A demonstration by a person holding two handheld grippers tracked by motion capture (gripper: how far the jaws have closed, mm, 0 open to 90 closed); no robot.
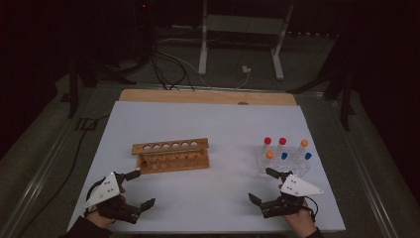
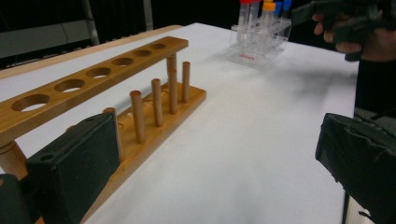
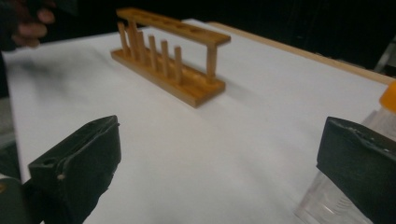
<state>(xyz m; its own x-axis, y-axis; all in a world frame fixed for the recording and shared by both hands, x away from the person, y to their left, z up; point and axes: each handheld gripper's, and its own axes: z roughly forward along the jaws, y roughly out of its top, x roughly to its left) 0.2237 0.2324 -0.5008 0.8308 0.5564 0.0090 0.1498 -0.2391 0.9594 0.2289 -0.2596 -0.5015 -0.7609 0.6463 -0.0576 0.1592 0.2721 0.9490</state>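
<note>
Count: 1 wooden rack (image 1: 171, 154) with 6 holes, 1 clear holder (image 1: 284, 163). 6 capped tubes in it: 2 red (image 1: 267, 141), 2 orange (image 1: 304, 143), 2 blue (image 1: 284, 155). 2 claws: left (image 1: 140, 189), right (image 1: 261, 185).

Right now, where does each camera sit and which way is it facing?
High view: above the person's side, looking forward and down on the white table; both forearms, the left gripper and the right gripper enter from the bottom.
Left gripper view: rides the left gripper, looks along its open jaws past the wooden rack toward the clear tube stand; the other hand shows far off.
Right gripper view: rides the right gripper, faces the wooden rack.
All three share the rack.
</note>
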